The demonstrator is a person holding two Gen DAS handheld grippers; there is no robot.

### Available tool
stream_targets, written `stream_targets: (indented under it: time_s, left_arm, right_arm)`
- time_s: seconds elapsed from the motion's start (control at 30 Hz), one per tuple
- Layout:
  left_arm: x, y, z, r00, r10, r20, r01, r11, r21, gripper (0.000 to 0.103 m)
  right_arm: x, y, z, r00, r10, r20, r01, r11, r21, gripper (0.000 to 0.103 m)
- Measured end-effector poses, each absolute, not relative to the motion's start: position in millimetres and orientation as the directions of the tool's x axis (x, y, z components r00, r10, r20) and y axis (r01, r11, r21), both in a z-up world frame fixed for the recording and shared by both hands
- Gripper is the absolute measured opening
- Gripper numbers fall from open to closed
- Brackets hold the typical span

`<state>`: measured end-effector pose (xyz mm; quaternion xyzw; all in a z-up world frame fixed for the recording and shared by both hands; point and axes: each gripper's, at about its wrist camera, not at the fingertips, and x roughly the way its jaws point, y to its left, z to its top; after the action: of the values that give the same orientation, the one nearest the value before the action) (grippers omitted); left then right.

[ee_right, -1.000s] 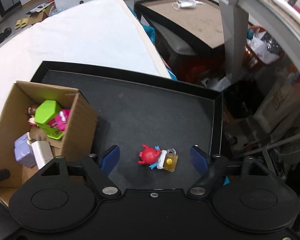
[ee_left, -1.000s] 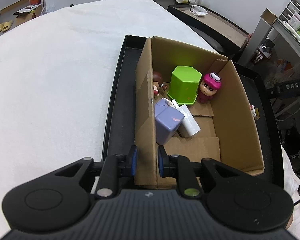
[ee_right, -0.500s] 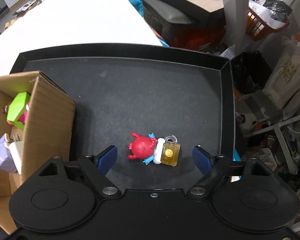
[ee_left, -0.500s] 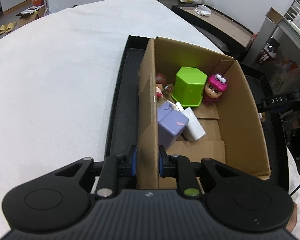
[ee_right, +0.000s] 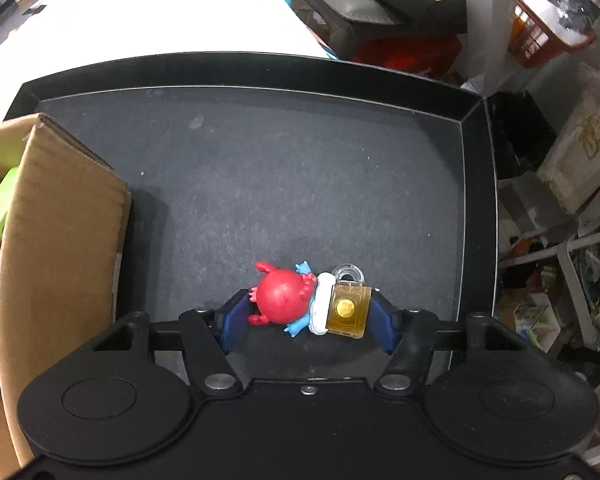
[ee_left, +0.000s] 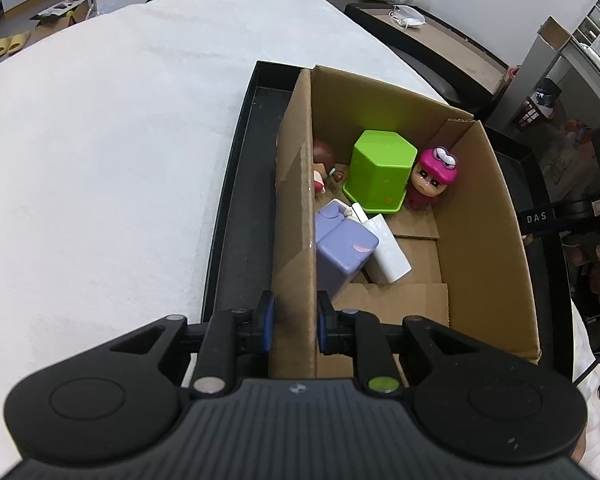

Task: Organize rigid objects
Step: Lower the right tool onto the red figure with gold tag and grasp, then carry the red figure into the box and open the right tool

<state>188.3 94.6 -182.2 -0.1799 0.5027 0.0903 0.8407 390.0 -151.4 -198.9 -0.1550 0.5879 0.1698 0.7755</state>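
Left wrist view first: we see the white tabletop spreading ahead and to the left of our left gripper, and on it the black tray that carries the cardboard box. Our left gripper is clenched on the box's near left wall, one pad on each face of the cardboard; we judge this hold is there to steady the box and keep it from sliding while the other hand works. Inside the box, ahead and to the right of that gripper, stand a green hexagonal pot turned upside down, a pink figurine just right of it, a purple block against the gripped wall with a white block touching it, and a small brown-haired doll in the far left corner.

From the right wrist view, our right gripper is low over the tray floor, its pads bracketing the red crab toy and the amber padlock joined to it. The pads look touching or nearly so, so we cannot tell whether the grasp is firm. The box sits to this gripper's left, presumably the toy's destination
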Motion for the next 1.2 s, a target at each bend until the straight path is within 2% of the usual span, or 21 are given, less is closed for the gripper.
stream_targets:
  time_s: [0.23, 1.2]
  left_arm:
    - [186.8, 94.3, -181.6, 0.482, -0.029, -0.875, -0.332, 0.919, -0.214, 0.018]
    - [181.6, 90.7, -180.0, 0.486, -0.022, -0.874, -0.319, 0.926, -0.201, 0.018]
  right_arm:
    - [386.1, -151.3, -185.5, 0.275, 0.052, -0.96, -0.463, 0.882, -0.086, 0.06]
    - [355.8, -123.8, -84.6, 0.385, 0.157, -0.909, -0.49, 0.87, -0.057, 0.06]
